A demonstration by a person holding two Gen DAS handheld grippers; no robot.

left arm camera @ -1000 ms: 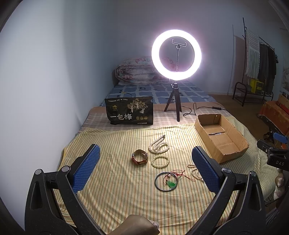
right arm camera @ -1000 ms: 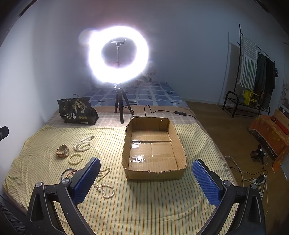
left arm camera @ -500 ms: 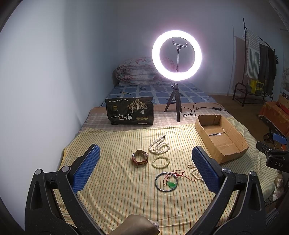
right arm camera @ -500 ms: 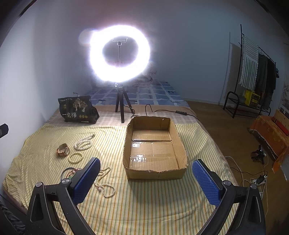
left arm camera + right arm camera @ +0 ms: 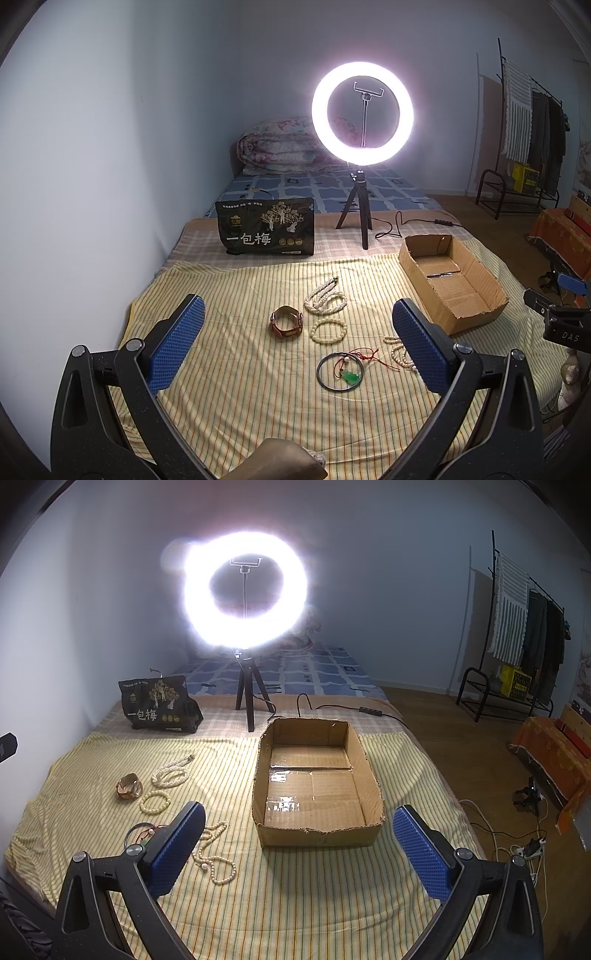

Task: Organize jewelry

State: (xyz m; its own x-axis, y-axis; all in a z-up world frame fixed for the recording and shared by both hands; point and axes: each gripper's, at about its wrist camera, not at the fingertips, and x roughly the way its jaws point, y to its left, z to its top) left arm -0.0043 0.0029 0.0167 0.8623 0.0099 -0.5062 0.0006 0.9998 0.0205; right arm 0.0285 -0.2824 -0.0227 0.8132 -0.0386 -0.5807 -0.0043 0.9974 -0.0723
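Six pieces of jewelry are spread on the yellow striped cloth (image 5: pixel 236 369), left of an empty cardboard box (image 5: pixel 314 786) whose long axis runs away from the cameras. Nearest lies a dark bangle (image 5: pixel 340 375) with a green pendant (image 5: pixel 350 376) on red cord inside it; a loose bead necklace (image 5: pixel 214 853) is strung out just to its right, roughly along the cloth's stripes. Further back are a round bead bracelet (image 5: pixel 329 329), a brown leather watch (image 5: pixel 286 325) standing on its edge, and a coiled bead necklace (image 5: pixel 325 298) with its clasp end pointed away toward the black printed bag (image 5: pixel 266 230).

All of it is judged light. The strands are limp and would trail or slip, so a pinch across bunched loops is preferable; the bangle is stiff and is best taken across its rim, the watch across its band. The pendant may be fragile.

The left gripper (image 5: pixel 295 343) is held above the cloth with its jaws spread wide and nothing between them; the right gripper (image 5: pixel 299 843) is likewise spread and empty, facing the box. A ring light (image 5: pixel 362 114) stands behind.
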